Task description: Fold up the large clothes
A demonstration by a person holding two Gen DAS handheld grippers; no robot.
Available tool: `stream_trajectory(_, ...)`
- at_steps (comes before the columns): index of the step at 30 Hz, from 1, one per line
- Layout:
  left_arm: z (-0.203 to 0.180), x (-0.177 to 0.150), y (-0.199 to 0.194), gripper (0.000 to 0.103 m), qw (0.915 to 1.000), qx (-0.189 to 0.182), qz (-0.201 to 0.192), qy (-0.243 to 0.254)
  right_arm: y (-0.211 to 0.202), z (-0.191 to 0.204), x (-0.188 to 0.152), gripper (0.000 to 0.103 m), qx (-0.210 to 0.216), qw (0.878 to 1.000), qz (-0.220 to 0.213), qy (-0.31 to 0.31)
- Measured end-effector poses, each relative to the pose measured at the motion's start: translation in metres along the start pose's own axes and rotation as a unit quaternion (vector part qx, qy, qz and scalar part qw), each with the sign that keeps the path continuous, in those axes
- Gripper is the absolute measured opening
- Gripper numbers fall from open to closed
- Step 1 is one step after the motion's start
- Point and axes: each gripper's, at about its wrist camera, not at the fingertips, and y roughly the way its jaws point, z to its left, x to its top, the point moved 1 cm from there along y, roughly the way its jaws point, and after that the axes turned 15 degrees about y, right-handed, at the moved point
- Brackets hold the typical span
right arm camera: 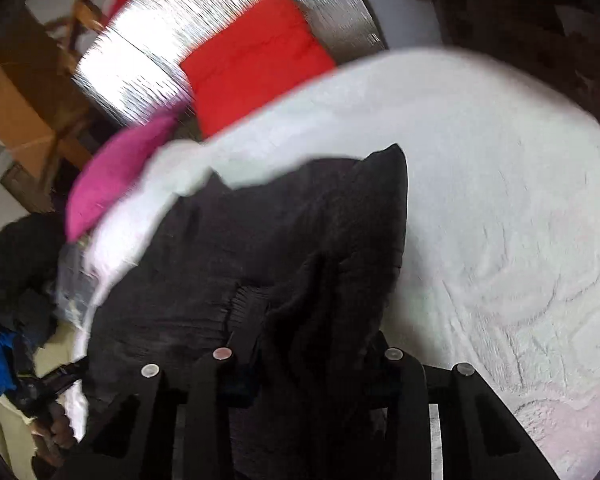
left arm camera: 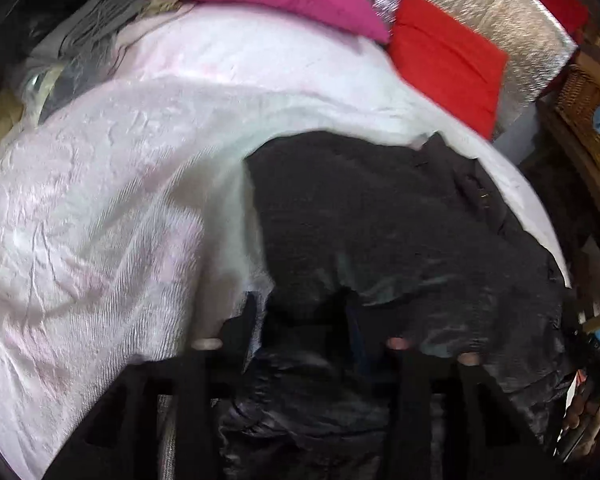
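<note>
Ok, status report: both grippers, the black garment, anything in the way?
Left gripper and right gripper both closing on black garment. Garment bunched on white bedspread. Nothing in the way.

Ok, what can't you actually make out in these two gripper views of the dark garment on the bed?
- Left wrist view: the fingertips of the left gripper are lost against the dark garment, so grip is unclear.
- Right wrist view: garment folds cover the gap of the right gripper; contact is hidden.
- Both views: motion blur smears the bedspread and pillows; the garment's type is untellable.
- Garment's near end: cut off by the bottom edge.
</note>
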Motion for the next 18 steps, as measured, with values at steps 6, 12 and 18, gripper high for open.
stream_trajectory(6,-0.001,-0.002,0.001,0.077,0.9998,-0.013,0.007,-0.011,0.004,-0.010,0.002,0.059,0.016,0.999,0.022,0.038)
stream_trajectory(12,-0.023,-0.007,-0.016,0.077,0.9994,0.025,-0.005,0.025,-0.013,-0.005,-0.005,0.066,0.008,0.999,0.027,0.025)
stream_trajectory(18,-0.038,-0.041,-0.051,0.077,0.9971,0.043,-0.018,0.061,-0.044,-0.020,-0.020,0.068,0.024,0.999,0.024,0.018)
